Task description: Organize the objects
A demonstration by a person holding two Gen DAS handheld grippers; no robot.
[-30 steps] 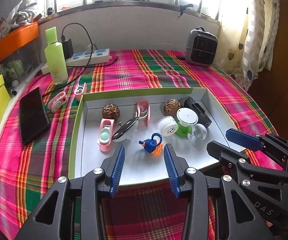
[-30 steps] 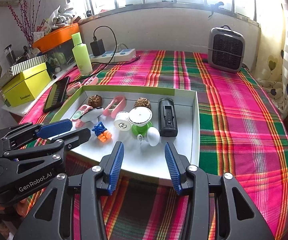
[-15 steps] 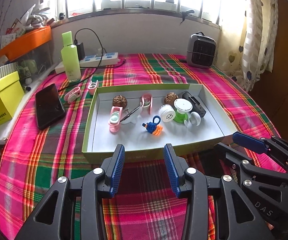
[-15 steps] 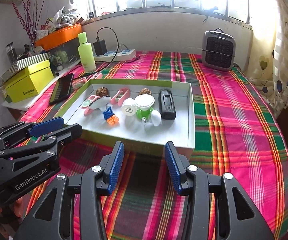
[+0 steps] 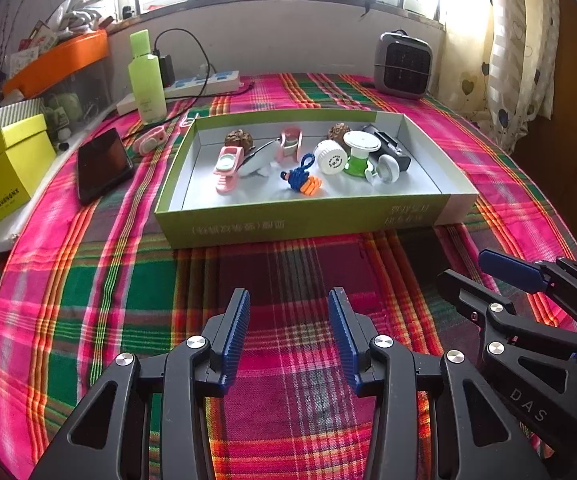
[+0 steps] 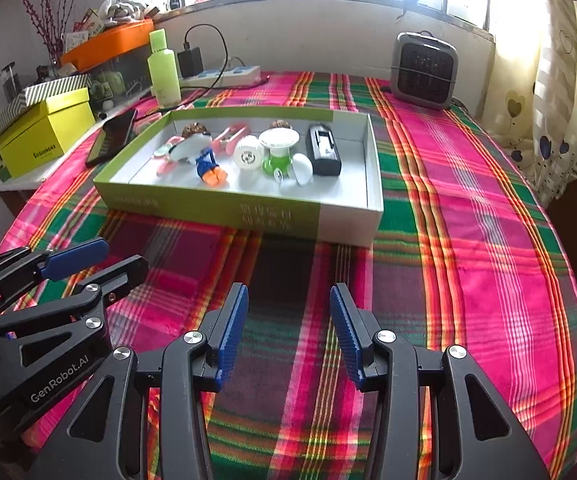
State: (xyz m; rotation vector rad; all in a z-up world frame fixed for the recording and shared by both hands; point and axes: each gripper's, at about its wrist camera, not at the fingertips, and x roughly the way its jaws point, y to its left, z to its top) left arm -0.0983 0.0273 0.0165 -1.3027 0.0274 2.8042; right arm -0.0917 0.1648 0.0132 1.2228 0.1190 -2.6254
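Note:
A shallow green-and-white box (image 5: 300, 222) (image 6: 232, 210) sits mid-table with several small things inside: two brown walnuts (image 5: 239, 137), pink clips (image 5: 226, 168), a blue-and-orange knotted toy (image 5: 300, 178) (image 6: 208, 168), a white cap (image 5: 330, 157), a green-and-white round gadget (image 5: 358, 152) (image 6: 278, 148) and a black device (image 6: 322, 150). My left gripper (image 5: 288, 316) hovers open and empty over the plaid cloth in front of the box. To its right, my right gripper (image 6: 288, 312) (image 5: 488, 268) also stands open and empty, short of the box's near wall.
Left of the box lie a black phone (image 5: 102, 162), a pink clip (image 5: 150, 140) and a yellow box (image 5: 4, 172). At the back stand a green bottle (image 5: 146, 78), a power strip with charger (image 5: 204, 80) and a small grey heater (image 5: 402, 64). A curtain (image 6: 560, 92) hangs right.
Both grippers have drawn back from over the box toward the table's near side; the box now looks smaller and farther. Jaw openings are unchanged and nothing was taken.

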